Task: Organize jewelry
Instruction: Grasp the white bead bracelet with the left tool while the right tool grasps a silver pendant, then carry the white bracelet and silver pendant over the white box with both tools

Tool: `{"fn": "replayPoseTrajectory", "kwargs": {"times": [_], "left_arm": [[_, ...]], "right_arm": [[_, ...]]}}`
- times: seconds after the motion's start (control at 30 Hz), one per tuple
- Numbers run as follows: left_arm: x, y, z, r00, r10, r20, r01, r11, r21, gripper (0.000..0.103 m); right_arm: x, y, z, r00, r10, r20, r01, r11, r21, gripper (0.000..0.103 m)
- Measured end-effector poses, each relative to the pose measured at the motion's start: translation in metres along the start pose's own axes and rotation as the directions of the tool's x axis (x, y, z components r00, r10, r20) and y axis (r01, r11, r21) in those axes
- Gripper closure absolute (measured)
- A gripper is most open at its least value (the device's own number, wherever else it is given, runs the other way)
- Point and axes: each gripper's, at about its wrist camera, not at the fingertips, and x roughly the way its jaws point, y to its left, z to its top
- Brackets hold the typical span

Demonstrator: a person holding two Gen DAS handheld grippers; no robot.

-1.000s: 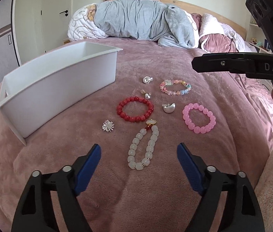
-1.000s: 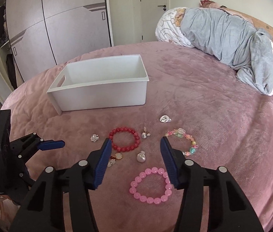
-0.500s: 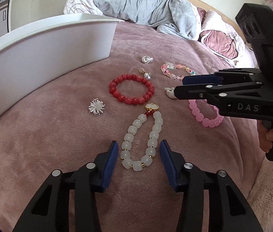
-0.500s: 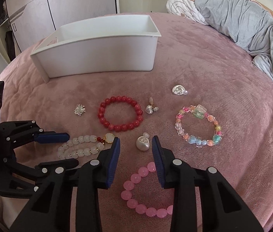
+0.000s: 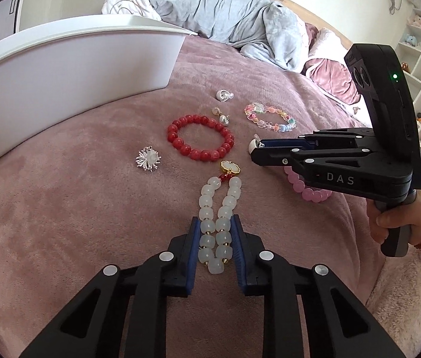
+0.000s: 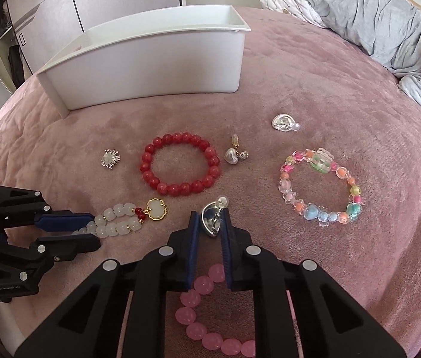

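At lower centre of each wrist view, the left gripper (image 5: 214, 238) is closing on the white bead bracelet (image 5: 219, 217) while the right gripper (image 6: 210, 228) clamps the silver shell earring (image 6: 212, 219).

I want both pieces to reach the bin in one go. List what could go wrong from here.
1. The left tool, its jaws closing, squeezes only the near end of the white bracelet; the rest may dangle and swing when lifted.
2. The right tool pinches the smooth silver earring; it could slip out.
3. The pink bracelet lies under the right tool and might get dragged.
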Motion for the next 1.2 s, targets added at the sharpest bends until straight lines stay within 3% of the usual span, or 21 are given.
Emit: {"fn": "replayPoseTrajectory", "kwargs": {"times": [0.1,0.2,0.6,0.9,1.2], "left_arm": [[-0.008,-0.003,-0.001,1.000,-0.009,0.011,0.009,1.000,0.004,0.078],[-0.019,-0.006,-0.002,0.999,-0.015,0.028,0.014,1.000,0.021,0.088],[-0.069,0.000,-0.011,0.992,-0.029,0.120,0.027,0.999,0.018,0.088],[-0.110,0.013,0.001,0.979,-0.045,0.198,0.049,0.999,-0.013,0.088],[-0.148,0.029,0.033,0.962,-0.003,0.274,0.008,1.000,-0.015,0.088]], "right_arm": [[-0.004,-0.001,0.000,1.000,0.001,0.014,-0.001,1.000,0.012,0.088],[-0.009,-0.003,0.001,1.000,0.004,0.030,-0.004,1.000,0.027,0.088],[-0.041,0.012,-0.001,0.996,0.022,0.086,-0.026,0.998,0.052,0.088],[-0.062,0.054,0.023,0.988,0.061,0.141,-0.063,0.998,0.010,0.088],[-0.076,0.081,0.068,0.968,0.105,0.230,-0.110,0.994,0.008,0.088]]}}
